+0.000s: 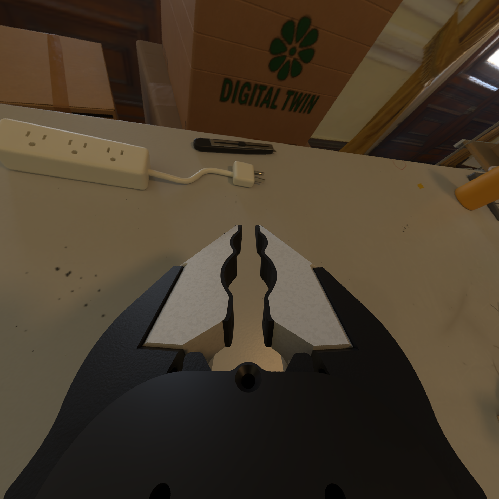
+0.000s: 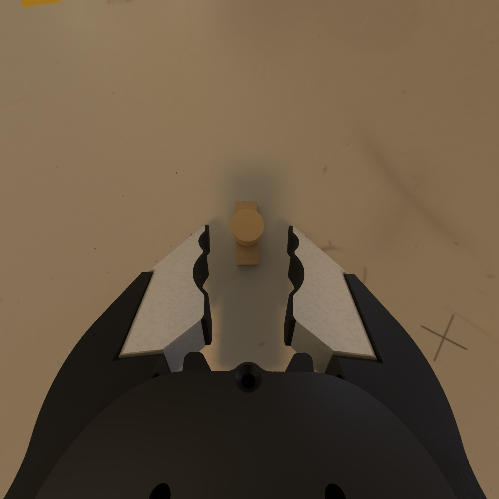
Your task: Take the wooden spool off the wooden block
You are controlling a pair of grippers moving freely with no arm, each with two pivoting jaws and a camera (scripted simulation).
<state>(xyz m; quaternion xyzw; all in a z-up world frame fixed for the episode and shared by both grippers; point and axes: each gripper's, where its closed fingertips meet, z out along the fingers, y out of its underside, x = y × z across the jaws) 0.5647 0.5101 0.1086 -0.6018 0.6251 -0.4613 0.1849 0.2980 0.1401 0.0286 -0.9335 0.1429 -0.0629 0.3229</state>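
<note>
In the right wrist view a round wooden spool (image 2: 247, 225) stands upright on a small rectangular wooden block (image 2: 247, 256) that lies on the tan table. My right gripper (image 2: 248, 228) looks straight down on them. It is open, with one fingertip on each side of the spool, apart from it and above it. My left gripper (image 1: 248, 228) hovers over bare table with its jaws nearly together and nothing between them. The spool and block do not show in the left wrist view.
In the left wrist view a white power strip (image 1: 73, 154) with its plug (image 1: 244, 174) lies at the far left. A black utility knife (image 1: 233, 145) lies beyond it. A tall cardboard box (image 1: 270, 67) stands behind the table. An orange handle (image 1: 478, 189) lies at the right edge.
</note>
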